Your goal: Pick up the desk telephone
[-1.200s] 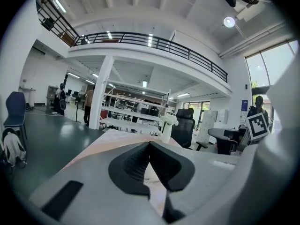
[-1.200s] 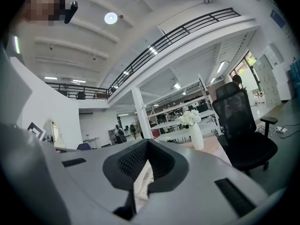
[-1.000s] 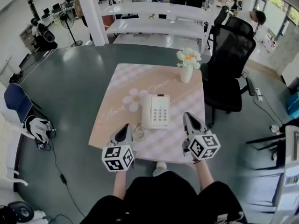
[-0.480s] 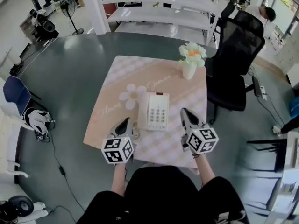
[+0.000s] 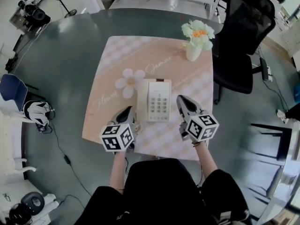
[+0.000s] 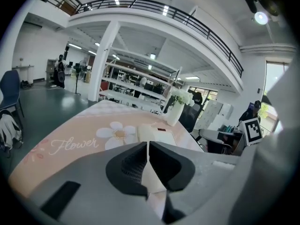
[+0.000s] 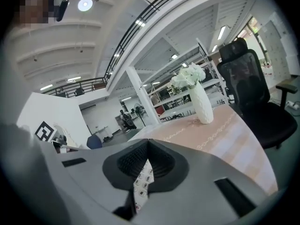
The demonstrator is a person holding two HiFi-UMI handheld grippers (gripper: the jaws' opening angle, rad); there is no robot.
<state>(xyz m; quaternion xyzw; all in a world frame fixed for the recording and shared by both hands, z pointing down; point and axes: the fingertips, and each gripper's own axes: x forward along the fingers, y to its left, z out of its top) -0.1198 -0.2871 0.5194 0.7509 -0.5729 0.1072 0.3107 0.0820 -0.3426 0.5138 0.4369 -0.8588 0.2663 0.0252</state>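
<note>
Grey-green floor (image 5: 65,55) spreads around a square table under a pink checked tablecloth (image 5: 122,55), and we look steeply down on it from above. Far to our left a blue chair (image 5: 11,93) stands well apart from the table. The cloth carries a printed white daisy (image 5: 130,82) with cursive lettering beside it.

Our left gripper (image 5: 125,112) hangs over the near left part of the cloth, its marker cube (image 5: 117,137) toward us, its tip just beside the near left corner of the phone. In the left gripper view its dark ribbed jaws are pressed together with nothing pinched between them (image 6: 148,146), and the daisy (image 6: 117,132) lies ahead on the cloth.

Between the two grippers sits the cream-white desk telephone with grey keypad buttons (image 5: 154,100), flat on the cloth just right of the daisy, its handset along the left side. It rests on the table, untouched.

Our right gripper (image 5: 183,101) hovers just beside the phone's right edge, with its marker cube (image 5: 200,127) toward us. Its jaws are also closed on nothing (image 7: 148,146); the keypad shows through the narrow slit below them.

Farther right, at the far corner, stands a white ceramic vase of pale flowers (image 5: 194,50). Behind that corner is a black mesh office chair (image 5: 239,32).
</note>
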